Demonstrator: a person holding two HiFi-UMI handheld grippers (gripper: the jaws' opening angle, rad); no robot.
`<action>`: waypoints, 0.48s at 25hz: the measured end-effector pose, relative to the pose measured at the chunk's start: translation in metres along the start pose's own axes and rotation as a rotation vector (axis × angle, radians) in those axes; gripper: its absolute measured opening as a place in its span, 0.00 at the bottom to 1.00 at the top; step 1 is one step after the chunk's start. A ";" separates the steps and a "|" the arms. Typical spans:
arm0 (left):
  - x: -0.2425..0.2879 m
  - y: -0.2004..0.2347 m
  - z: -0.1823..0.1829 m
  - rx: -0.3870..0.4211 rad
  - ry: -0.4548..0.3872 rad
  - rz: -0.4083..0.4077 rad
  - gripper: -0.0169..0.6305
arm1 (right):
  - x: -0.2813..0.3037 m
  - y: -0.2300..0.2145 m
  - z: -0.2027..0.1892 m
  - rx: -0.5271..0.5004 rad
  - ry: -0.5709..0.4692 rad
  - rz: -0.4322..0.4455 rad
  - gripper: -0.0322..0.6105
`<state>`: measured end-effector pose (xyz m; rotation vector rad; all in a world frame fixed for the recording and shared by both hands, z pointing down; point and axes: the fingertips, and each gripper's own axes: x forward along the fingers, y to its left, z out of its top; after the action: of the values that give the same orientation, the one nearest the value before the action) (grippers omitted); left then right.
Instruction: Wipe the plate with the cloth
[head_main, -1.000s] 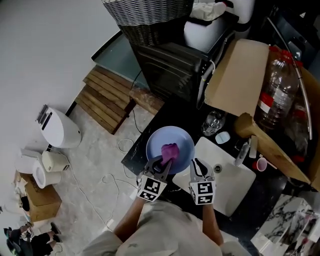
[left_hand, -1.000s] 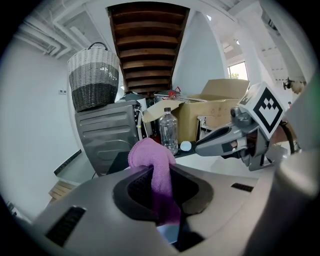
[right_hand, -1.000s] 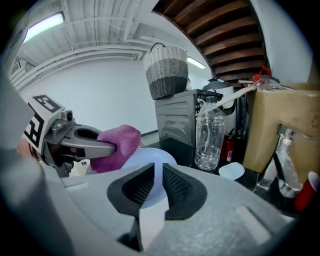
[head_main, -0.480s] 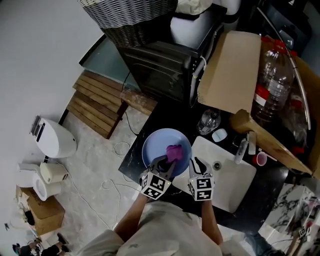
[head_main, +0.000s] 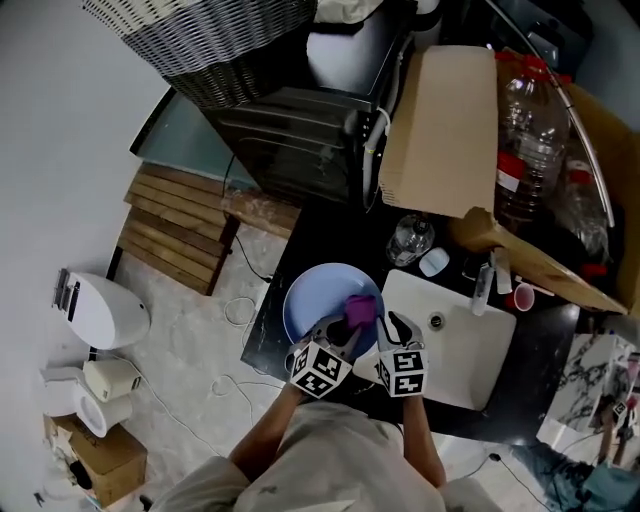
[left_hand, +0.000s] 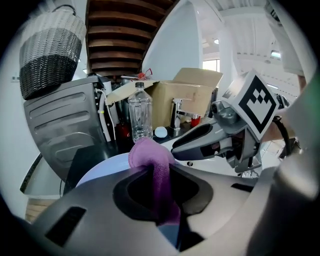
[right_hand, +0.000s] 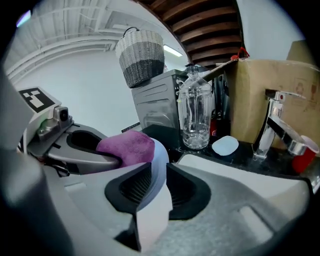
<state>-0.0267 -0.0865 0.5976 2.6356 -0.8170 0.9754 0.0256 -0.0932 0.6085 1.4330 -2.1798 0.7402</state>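
two grippers are in use, one in each of my hands. my left gripper (left_hand: 159, 187) is clamped on the purple cloth (left_hand: 150, 155): the cloth runs down between both jaws and bulges out above them. the bulged end of the cloth lies against the inner face of the light blue plate (head_main: 315, 295), close to its right rim. my right gripper (right_hand: 150, 186) is clamped on that rim: the rim stands edge-on between the ribbed pads, one jaw on each face. the two grippers lie side by side at the plate's near edge, the left one over the plate, the right one at the plate's right side.

the plate is at the black counter (head_main: 265, 315), with its right rim at the edge of the white sink (head_main: 455, 365). i cannot tell whether it rests on the counter or is lifted.

behind the sink stand a clear bottle (right_hand: 196, 115), a metal faucet (right_hand: 274, 122) and a red cup (right_hand: 300, 160). farther back are a cardboard box (head_main: 445, 120), a dark oven (head_main: 290, 140) and a wicker basket (head_main: 200, 40) on top of it.
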 end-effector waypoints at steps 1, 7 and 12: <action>0.002 0.000 0.000 0.007 0.005 -0.011 0.12 | 0.001 0.000 -0.001 0.007 0.002 -0.004 0.17; 0.012 -0.003 -0.005 0.039 0.042 -0.067 0.12 | 0.005 -0.005 -0.011 0.058 0.018 -0.028 0.17; 0.023 -0.007 -0.008 0.059 0.069 -0.105 0.12 | 0.008 -0.005 -0.020 0.099 0.042 -0.018 0.17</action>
<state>-0.0127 -0.0873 0.6182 2.6470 -0.6377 1.0712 0.0283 -0.0880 0.6296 1.4693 -2.1224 0.8746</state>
